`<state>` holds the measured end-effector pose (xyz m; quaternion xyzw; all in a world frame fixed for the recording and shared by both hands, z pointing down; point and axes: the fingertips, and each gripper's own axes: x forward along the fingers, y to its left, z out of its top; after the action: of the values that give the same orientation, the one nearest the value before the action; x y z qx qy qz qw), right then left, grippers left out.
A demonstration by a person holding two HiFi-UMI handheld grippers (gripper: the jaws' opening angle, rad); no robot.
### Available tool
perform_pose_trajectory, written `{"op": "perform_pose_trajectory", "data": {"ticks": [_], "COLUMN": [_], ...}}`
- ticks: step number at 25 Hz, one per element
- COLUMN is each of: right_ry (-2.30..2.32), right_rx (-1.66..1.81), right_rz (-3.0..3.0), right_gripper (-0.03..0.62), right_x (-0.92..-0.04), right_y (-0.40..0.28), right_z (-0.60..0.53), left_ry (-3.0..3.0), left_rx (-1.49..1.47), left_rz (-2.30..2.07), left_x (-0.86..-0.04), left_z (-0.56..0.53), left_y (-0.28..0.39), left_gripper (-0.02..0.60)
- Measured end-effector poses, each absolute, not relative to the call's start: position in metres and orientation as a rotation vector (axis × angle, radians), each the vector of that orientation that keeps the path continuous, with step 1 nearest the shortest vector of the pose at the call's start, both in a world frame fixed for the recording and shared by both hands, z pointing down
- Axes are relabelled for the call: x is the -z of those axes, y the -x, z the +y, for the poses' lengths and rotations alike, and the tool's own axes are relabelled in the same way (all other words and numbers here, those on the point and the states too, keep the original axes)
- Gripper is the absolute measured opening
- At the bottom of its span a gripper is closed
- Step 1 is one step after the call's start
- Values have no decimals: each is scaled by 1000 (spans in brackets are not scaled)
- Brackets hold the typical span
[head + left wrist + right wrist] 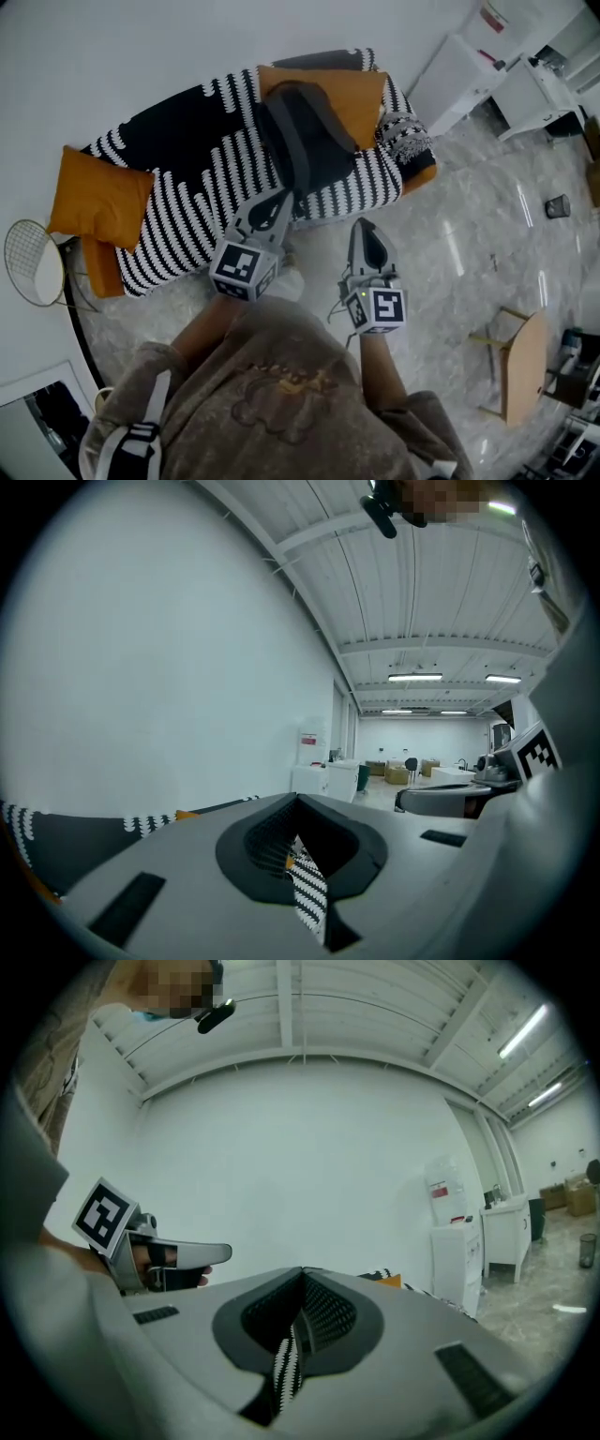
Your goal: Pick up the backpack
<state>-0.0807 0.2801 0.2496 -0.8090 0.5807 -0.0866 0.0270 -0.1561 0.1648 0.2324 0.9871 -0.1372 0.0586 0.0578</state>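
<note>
A dark grey backpack (309, 122) lies on the black-and-white striped sofa (187, 150), leaning on an orange cushion (347, 94), with a strap trailing toward the sofa's front edge. My left gripper (281, 200) is shut and empty, its tip over the front edge just below that strap. My right gripper (364, 230) is also shut and empty, over the floor a little short of the sofa. The left gripper (298, 799) in its own view has its jaws together, striped fabric showing behind them. The right gripper (302, 1271) likewise has jaws together; the backpack is hidden from both gripper views.
Another orange cushion (98, 197) sits at the sofa's left end, a patterned pillow (403, 136) at its right. White cabinets (459, 80) stand beyond the sofa. A wooden side table (520, 361) is on the marble floor at right, a round wire frame (33, 262) at left.
</note>
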Motion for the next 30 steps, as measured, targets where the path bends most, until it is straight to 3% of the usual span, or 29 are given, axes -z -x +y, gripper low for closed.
{"op": "perform_pose_trajectory", "data": {"ticks": [26, 29, 30], "right_ry": [2290, 2248, 2230], "right_rx": [275, 334, 341], "right_rz": [2084, 2110, 2125], "right_gripper": [8, 261, 299], "right_x": [-263, -267, -269], "right_y": [-70, -84, -88], "right_z": [69, 49, 43], "left_ry": [-2929, -2901, -2894], "left_rx": [-213, -178, -157], "left_rz": [-630, -631, -635], "left_x": [-257, -257, -256], "left_z": [-11, -24, -28], "left_y": [14, -1, -6], "left_gripper": [19, 192, 267]}}
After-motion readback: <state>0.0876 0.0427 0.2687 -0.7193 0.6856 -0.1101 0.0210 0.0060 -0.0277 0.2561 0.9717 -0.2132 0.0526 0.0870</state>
